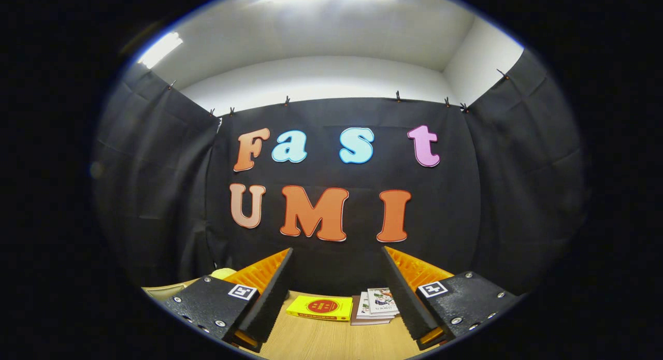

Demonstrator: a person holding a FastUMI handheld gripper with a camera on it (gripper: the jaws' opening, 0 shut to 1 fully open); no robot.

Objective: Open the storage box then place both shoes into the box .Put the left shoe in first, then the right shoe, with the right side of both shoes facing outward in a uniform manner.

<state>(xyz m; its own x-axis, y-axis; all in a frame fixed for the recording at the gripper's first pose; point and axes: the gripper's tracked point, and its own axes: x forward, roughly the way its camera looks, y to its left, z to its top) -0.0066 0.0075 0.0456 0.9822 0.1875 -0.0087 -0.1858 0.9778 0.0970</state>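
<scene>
Beyond the fingers (334, 298): yellow book (319, 307), magazines (377, 304) on desk (321, 339) | fingers wide apart, holding nothing | box, shoes not seen | advice: tilt down to find the box.

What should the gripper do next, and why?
Probably tilt down to look for the box and shoes. The gripper is open and holds nothing, pointing at the booth wall, with a yellow book and a stack of booklets on the table ahead.

claw (336, 292) held level, fingers (269, 292) spread wide apart, nothing between them
</scene>
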